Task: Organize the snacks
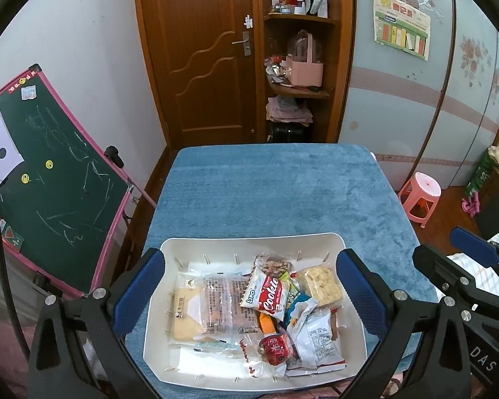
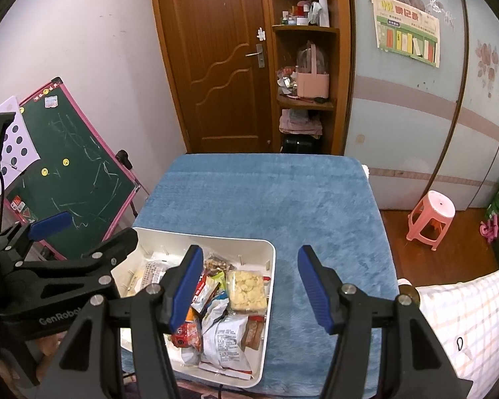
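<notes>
With both the left gripper (image 1: 249, 294) and right gripper (image 2: 251, 287) wide open and empty, we judge the crinkly, light packets in the white bin (image 1: 246, 241), lower centre, best pinched by their sealed edges.

Two handheld grippers, both built from matte black plastic. On the left gripper (image 1: 249, 296), each of the jaws is a black triangular arm with a cut-out window, tipped by a long blue pad (image 1: 138, 291) with a fine ribbed face. Round silver screws (image 1: 99, 293) sit at the joints behind the pads. A black cable (image 1: 3, 266) runs down outside the left jaw. The right gripper (image 2: 249, 294) has the same black arms, blue ribbed pads (image 2: 316, 291) and silver screws (image 2: 346, 288). White lettering marks the bodies: "GenRobot", partly cut off, on the left one (image 2: 59, 317) and "DAS" on the right one (image 1: 482, 359).
</notes>
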`<state>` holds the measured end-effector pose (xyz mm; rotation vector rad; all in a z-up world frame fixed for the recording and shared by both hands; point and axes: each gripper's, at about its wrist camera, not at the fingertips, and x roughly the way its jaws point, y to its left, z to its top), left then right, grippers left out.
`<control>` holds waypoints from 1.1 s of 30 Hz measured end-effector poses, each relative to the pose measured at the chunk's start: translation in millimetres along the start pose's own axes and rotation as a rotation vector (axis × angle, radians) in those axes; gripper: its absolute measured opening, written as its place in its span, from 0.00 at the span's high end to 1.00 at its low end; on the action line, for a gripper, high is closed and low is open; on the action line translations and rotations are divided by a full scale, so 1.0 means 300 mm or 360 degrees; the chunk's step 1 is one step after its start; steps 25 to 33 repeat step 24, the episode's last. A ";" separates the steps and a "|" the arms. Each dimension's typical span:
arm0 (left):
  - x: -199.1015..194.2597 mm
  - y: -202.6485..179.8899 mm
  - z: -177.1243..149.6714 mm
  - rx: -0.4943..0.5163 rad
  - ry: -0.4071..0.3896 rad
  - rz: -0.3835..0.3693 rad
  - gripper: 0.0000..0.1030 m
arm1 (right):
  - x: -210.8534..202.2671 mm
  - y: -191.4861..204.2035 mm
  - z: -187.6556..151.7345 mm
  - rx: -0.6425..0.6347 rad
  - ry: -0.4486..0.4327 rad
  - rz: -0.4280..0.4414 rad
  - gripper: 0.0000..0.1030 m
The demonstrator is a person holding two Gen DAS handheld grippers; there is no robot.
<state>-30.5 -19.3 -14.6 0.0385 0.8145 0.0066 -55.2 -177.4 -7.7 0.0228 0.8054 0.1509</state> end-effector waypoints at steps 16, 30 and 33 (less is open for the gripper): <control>0.049 -0.003 -0.019 -0.0038 0.0050 0.0000 0.01 | 0.032 -0.012 -0.013 0.0026 0.0034 0.0017 0.42; 0.059 -0.009 -0.033 -0.0051 0.0075 -0.0002 0.01 | 0.037 -0.008 -0.016 0.0031 0.0045 0.0021 0.42; 0.059 -0.009 -0.033 -0.0051 0.0075 -0.0002 0.01 | 0.037 -0.008 -0.016 0.0031 0.0045 0.0021 0.42</control>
